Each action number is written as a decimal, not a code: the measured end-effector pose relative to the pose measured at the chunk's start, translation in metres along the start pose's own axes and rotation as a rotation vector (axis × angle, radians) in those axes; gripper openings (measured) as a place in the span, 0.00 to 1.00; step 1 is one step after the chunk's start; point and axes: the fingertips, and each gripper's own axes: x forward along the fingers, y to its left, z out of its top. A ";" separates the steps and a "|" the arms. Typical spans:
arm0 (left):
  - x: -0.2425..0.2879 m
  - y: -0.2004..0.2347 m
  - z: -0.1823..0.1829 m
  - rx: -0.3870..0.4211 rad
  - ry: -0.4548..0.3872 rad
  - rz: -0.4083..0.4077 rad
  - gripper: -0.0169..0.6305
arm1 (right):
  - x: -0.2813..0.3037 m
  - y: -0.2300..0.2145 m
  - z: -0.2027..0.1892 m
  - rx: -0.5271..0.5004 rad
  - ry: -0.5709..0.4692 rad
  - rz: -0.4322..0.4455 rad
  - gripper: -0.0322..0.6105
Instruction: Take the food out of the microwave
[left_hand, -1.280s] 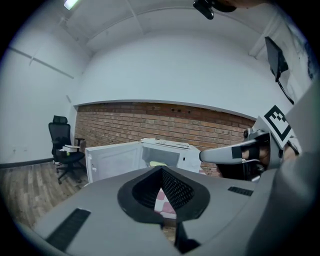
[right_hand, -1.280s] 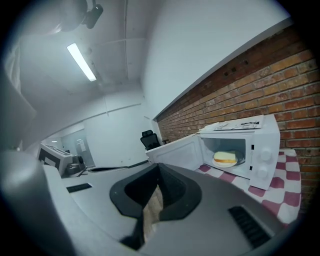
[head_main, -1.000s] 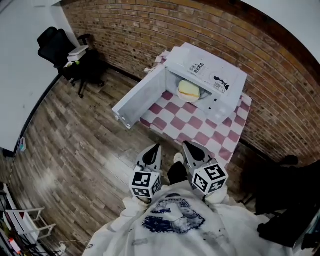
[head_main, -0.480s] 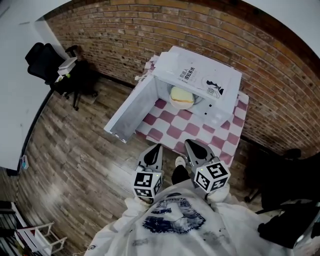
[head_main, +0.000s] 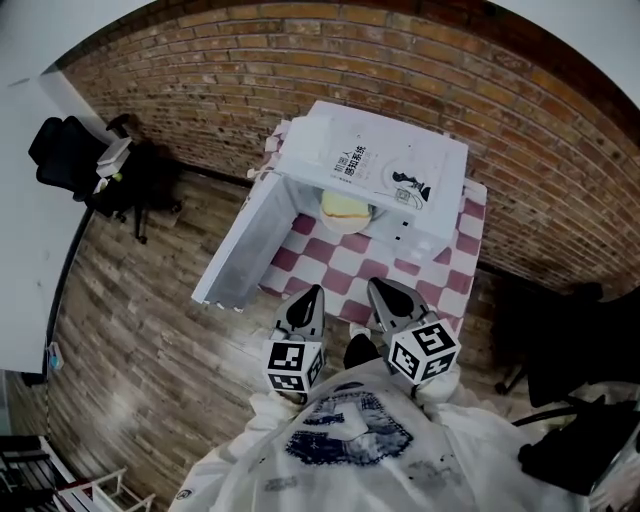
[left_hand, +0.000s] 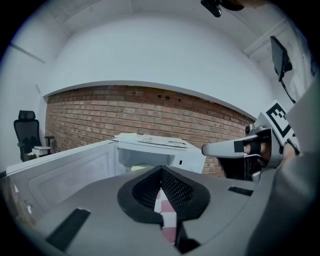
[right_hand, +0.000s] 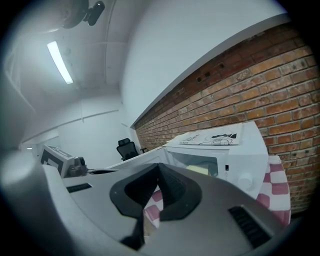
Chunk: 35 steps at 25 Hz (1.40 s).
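The person is standing on the wooden floor (head_main: 140, 320) facing a white microwave (head_main: 440, 160), which is sitting on a desk (head_main: 470, 215) under a red and white checked cloth (head_main: 330, 250), right against a brick wall (head_main: 200, 90). The microwave door (head_main: 245, 245) is hanging wide open, swung out to the left in the head view. The food (head_main: 345, 205), a pale yellow mound, is lying inside the open chamber, on what looks like a light dish, and nothing is touching it. A printed sheet (head_main: 375, 165) is lying flat on top of the microwave.

The person is holding both tools side by side in front of the chest, short of the near edge of the desk and well apart from the food. The left tool (head_main: 313, 293) is pointing toward the open door and chamber, and its own view is showing its jaws clenched tip to tip with nothing between them. The right tool (head_main: 374, 286) is pointing toward the front of the microwave, and its jaws are likewise meeting at the tips, gripping nothing; only the checked cloth is showing through the slit lower down. In the right gripper view the food is showing as a yellowish patch in the chamber beyond the jaw tips.

A black office chair (head_main: 65, 150) is standing far off to the left, near the wall
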 end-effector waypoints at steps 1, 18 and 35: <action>0.005 0.001 0.001 0.003 0.003 -0.002 0.04 | 0.003 -0.004 0.002 0.003 0.000 -0.001 0.07; 0.075 0.009 0.024 0.017 0.005 -0.011 0.04 | 0.041 -0.055 0.031 -0.001 -0.013 0.002 0.07; 0.120 0.011 0.011 -0.030 0.067 -0.036 0.21 | 0.062 -0.085 0.033 0.018 0.022 0.003 0.07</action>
